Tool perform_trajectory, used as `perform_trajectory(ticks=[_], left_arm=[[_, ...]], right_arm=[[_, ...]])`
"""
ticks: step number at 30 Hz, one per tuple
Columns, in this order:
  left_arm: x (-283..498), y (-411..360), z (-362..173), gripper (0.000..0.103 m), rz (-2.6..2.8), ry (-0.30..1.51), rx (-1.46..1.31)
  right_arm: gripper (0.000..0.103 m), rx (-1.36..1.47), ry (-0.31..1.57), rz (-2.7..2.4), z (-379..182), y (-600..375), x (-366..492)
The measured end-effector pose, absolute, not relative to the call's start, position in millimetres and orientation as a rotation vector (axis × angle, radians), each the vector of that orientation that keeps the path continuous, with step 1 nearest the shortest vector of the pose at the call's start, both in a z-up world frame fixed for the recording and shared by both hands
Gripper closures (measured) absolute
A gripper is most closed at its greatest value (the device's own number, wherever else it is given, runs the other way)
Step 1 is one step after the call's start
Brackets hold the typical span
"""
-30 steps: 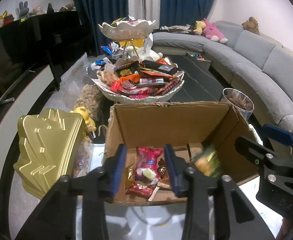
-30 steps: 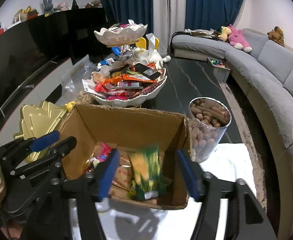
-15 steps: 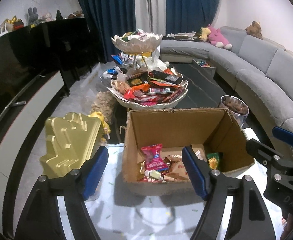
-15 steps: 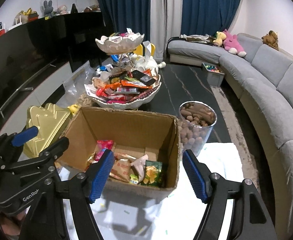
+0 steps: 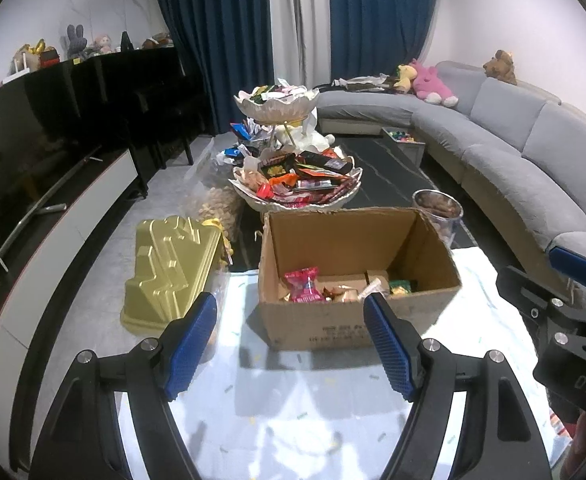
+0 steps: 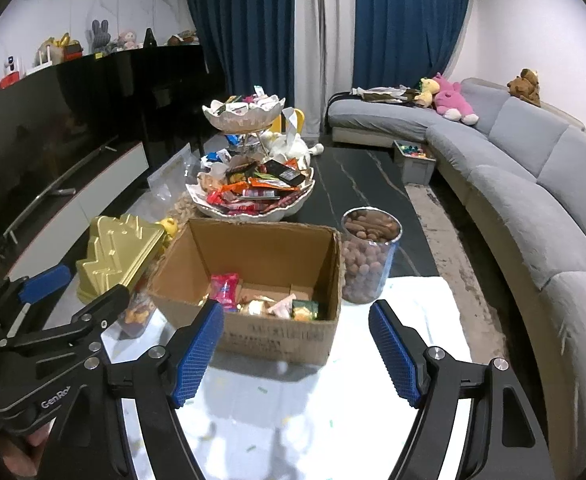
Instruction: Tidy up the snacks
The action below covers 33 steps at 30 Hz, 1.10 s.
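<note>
An open cardboard box stands on the white cloth, also in the right wrist view. Inside lie several snack packets, among them a pink one and a green one. Behind it a two-tier shell-shaped stand is heaped with snacks. My left gripper is open and empty, back from the box's near side. My right gripper is open and empty, also in front of the box.
A gold tree-shaped tin lies left of the box. A clear jar of nuts stands at its right. A grey sofa curves along the right, a dark TV unit along the left.
Both grippers opened wide, let their snack packets fall into the box, and pulled up and back from it. The pink and green packets now lie inside.
</note>
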<state>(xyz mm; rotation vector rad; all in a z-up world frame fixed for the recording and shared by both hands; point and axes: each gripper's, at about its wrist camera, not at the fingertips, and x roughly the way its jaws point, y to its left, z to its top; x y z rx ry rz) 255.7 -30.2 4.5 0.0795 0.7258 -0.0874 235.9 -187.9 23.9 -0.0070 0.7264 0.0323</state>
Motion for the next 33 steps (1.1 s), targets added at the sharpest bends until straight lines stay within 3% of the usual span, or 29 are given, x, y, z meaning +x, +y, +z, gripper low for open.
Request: perform_trajectory(ticks=[33], left_arm=[[78.5, -15.5, -2.6, 0.027, -0.079, 0.739, 0.024]], right_arm=[[0.027, -0.015, 0.755, 0.013, 13.5, -190.7, 57.0]])
